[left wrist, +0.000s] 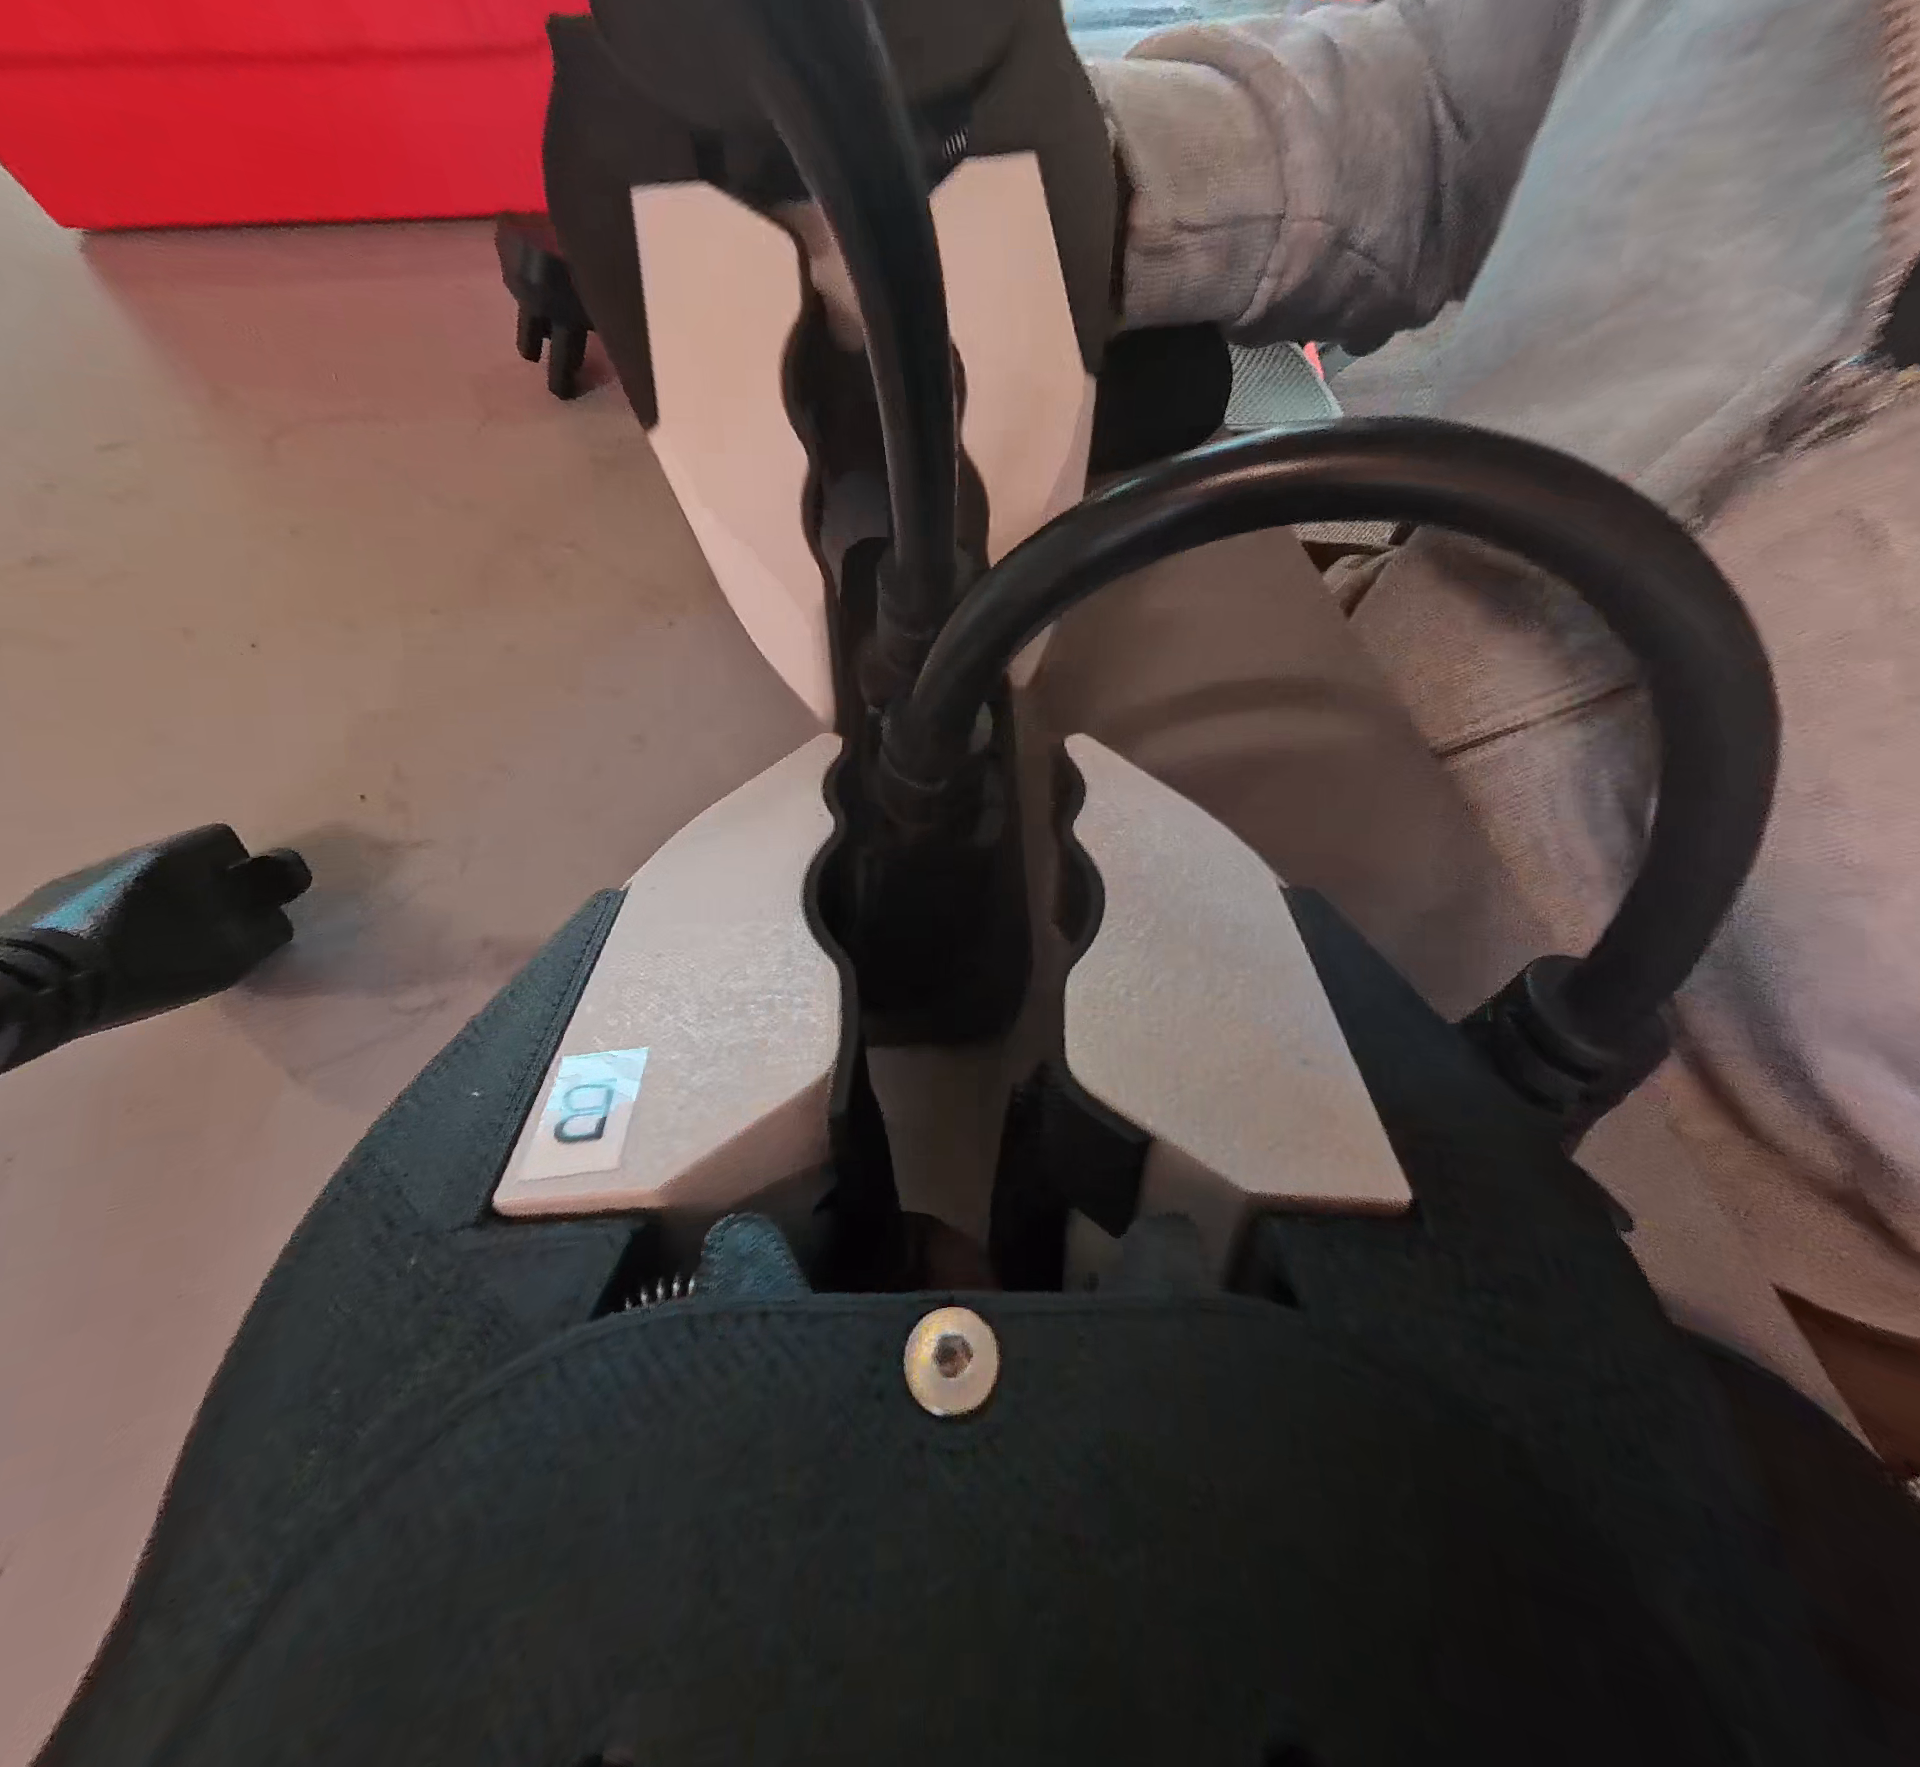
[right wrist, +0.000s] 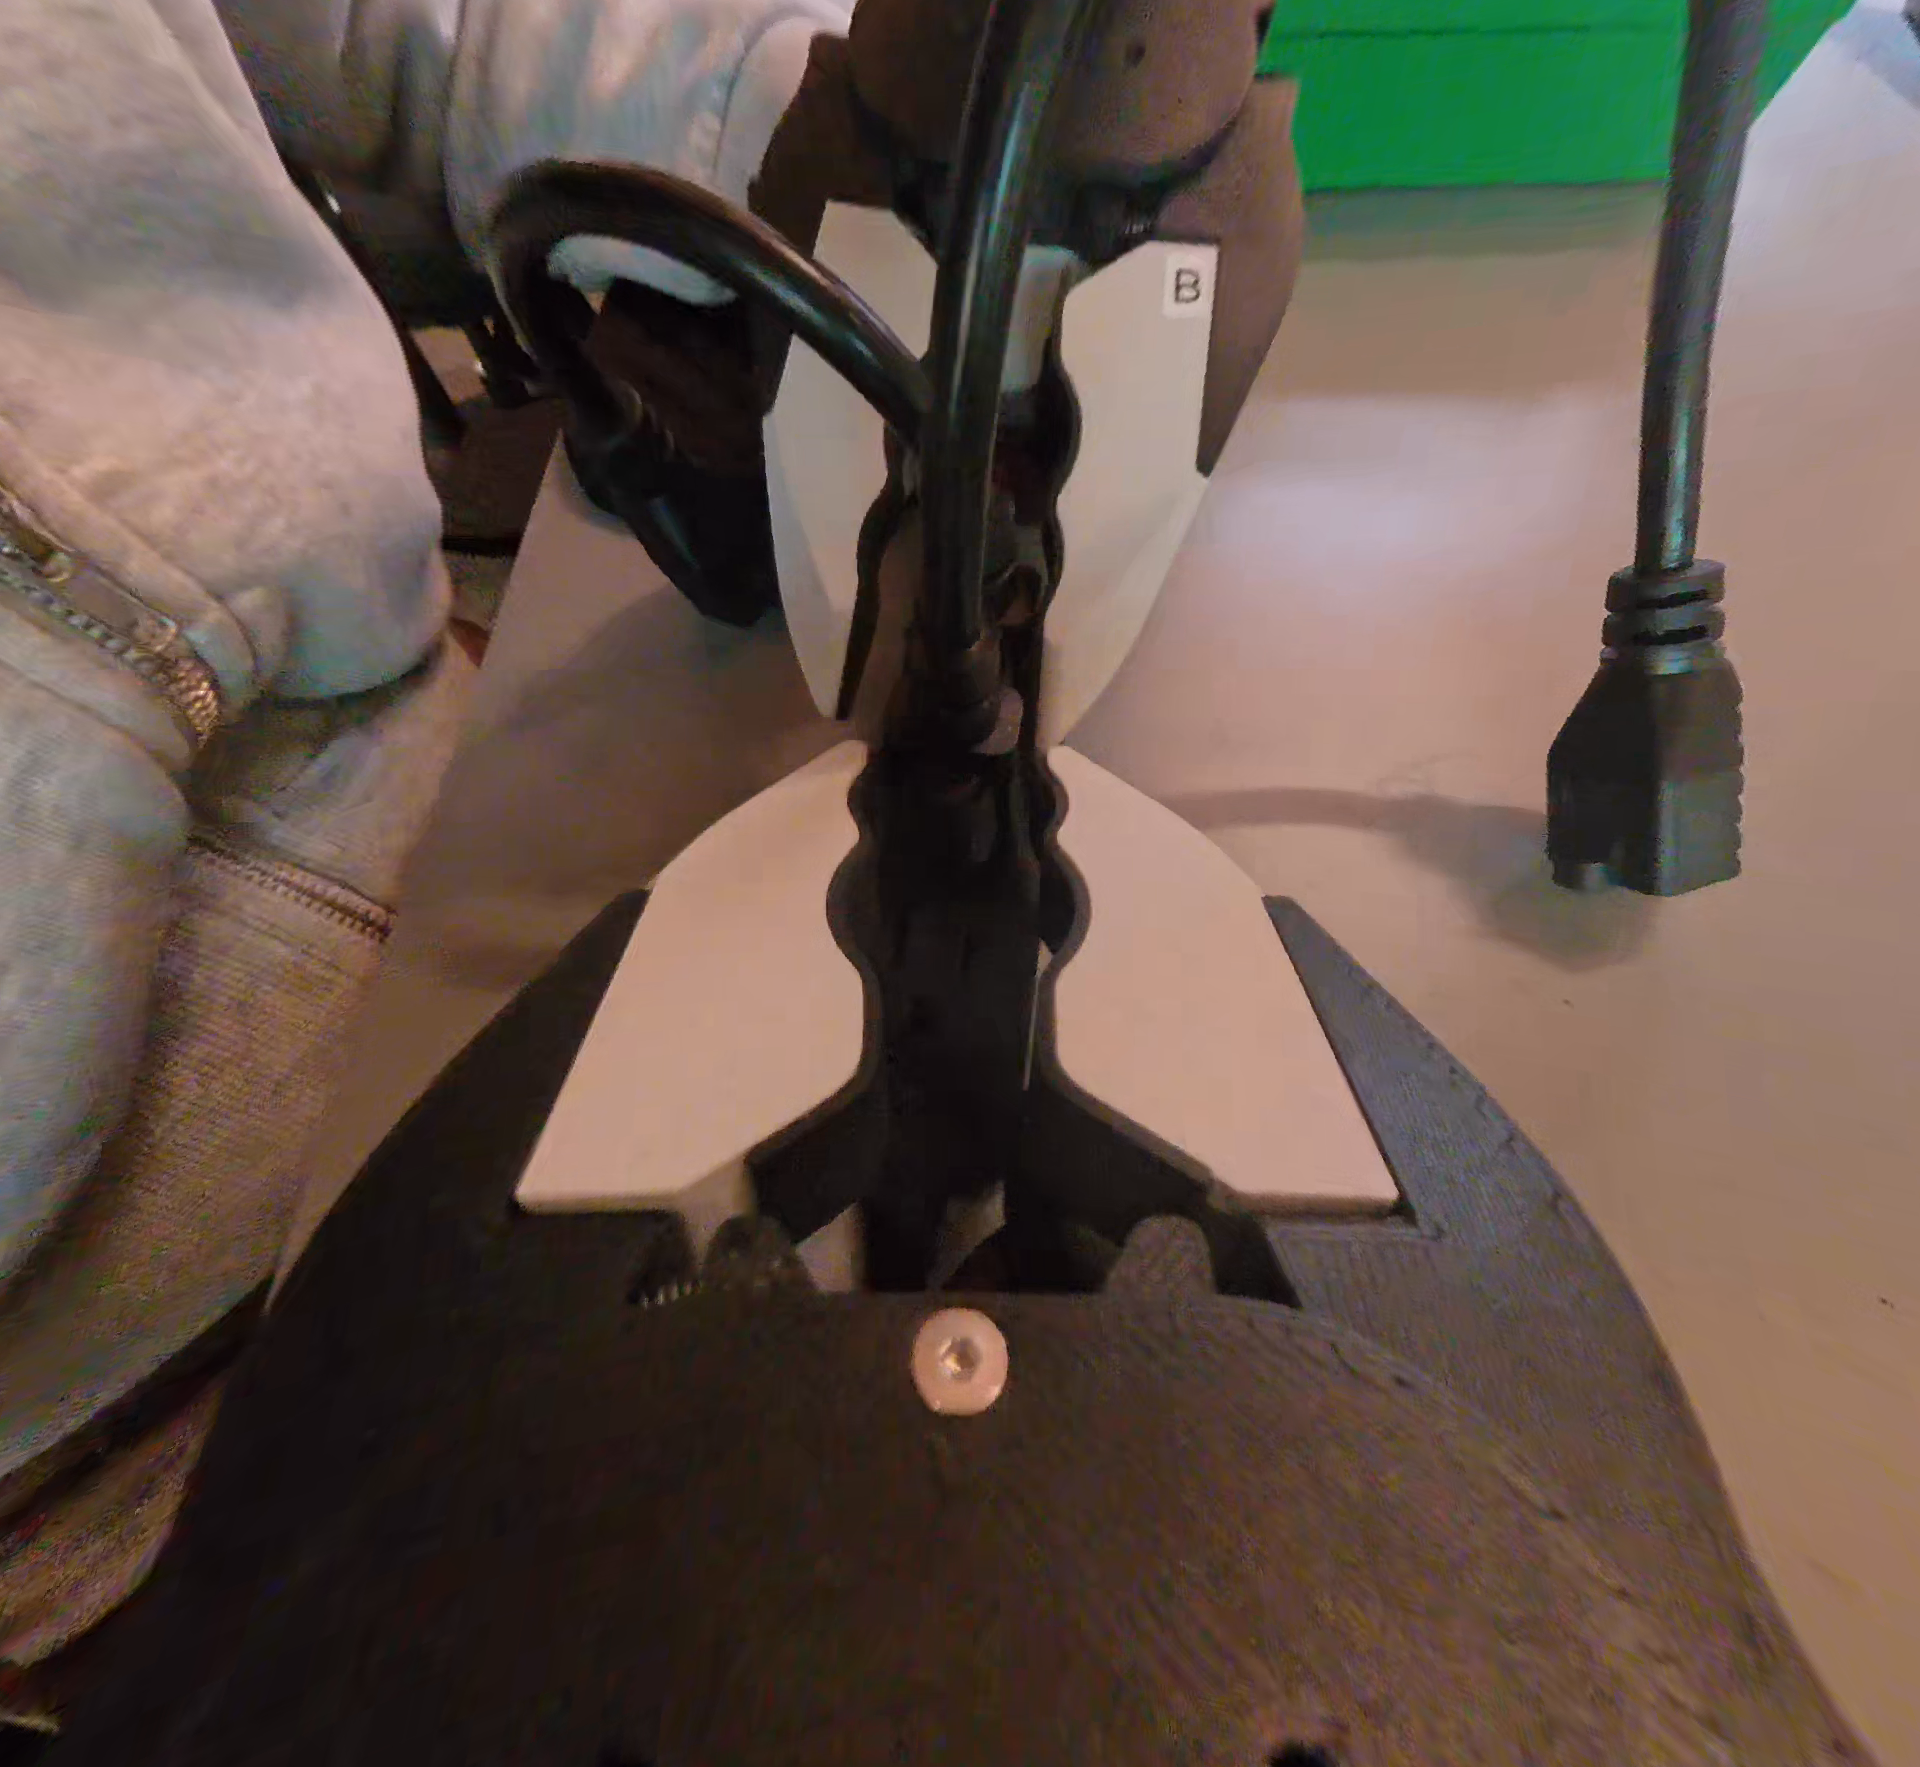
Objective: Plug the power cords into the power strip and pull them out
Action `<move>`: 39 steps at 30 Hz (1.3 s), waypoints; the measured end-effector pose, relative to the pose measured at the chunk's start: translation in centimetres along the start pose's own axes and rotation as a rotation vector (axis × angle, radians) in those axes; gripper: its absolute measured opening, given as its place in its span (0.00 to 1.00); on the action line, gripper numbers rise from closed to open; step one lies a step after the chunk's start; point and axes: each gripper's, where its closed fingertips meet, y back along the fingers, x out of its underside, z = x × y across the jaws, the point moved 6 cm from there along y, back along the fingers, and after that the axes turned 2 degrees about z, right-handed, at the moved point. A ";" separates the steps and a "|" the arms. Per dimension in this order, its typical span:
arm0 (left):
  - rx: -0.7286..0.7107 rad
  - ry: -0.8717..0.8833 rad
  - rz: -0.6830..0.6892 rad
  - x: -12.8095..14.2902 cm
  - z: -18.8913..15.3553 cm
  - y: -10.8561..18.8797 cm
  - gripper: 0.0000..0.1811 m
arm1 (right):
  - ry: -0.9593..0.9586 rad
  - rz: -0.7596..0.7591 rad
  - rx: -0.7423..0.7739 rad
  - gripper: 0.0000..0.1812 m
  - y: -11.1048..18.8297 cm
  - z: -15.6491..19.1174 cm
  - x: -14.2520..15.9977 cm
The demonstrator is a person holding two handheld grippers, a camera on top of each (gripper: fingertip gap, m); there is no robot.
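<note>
My two grippers meet tip to tip over a beige table. My left gripper (left wrist: 951,761) is shut on a black plug (left wrist: 935,917). Its cord (left wrist: 1455,460) loops out to the right and back to that gripper's side. My right gripper (right wrist: 956,761) is shut on a black cord connector (right wrist: 956,938), and its cord (right wrist: 977,263) runs up and away. Each gripper also shows in the other's view: the right one (left wrist: 925,668), the left one (right wrist: 951,689). The spot where the two held ends meet is hidden between the fingers. No power strip is in view.
Loose black plugs lie on the table (left wrist: 416,574) at the left (left wrist: 156,917) and farther back (left wrist: 545,304). Another cord end (right wrist: 1652,772) hangs at the right. A red box (left wrist: 260,34) and a green box (right wrist: 1558,3) stand behind. A person's grey sleeves (left wrist: 1455,159) are close by. My two grippers' fingertips are within a few centimetres of each other.
</note>
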 end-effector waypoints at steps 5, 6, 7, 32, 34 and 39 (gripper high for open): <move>-0.057 -0.039 0.030 0.4 0.2 0.2 0.21 | -0.002 -0.157 0.039 0.20 1.7 0.0 -0.6; -0.065 -0.050 0.041 0.5 0.2 0.1 0.21 | 0.013 -0.158 0.043 0.20 1.7 0.1 -0.6; -0.073 -0.063 0.051 0.5 0.1 0.0 0.21 | 0.030 -0.142 0.039 0.21 1.6 0.3 -0.5; -0.116 -0.061 0.113 0.7 -0.3 -0.8 0.15 | 0.090 0.101 0.106 0.15 -0.5 0.9 0.4; -0.114 -0.044 0.129 0.7 -0.3 -0.8 0.15 | 0.069 0.124 0.103 0.16 -0.8 0.9 0.5; -0.090 0.007 0.132 0.9 -0.4 -0.5 0.15 | 0.042 0.142 0.085 0.15 -1.6 0.8 0.4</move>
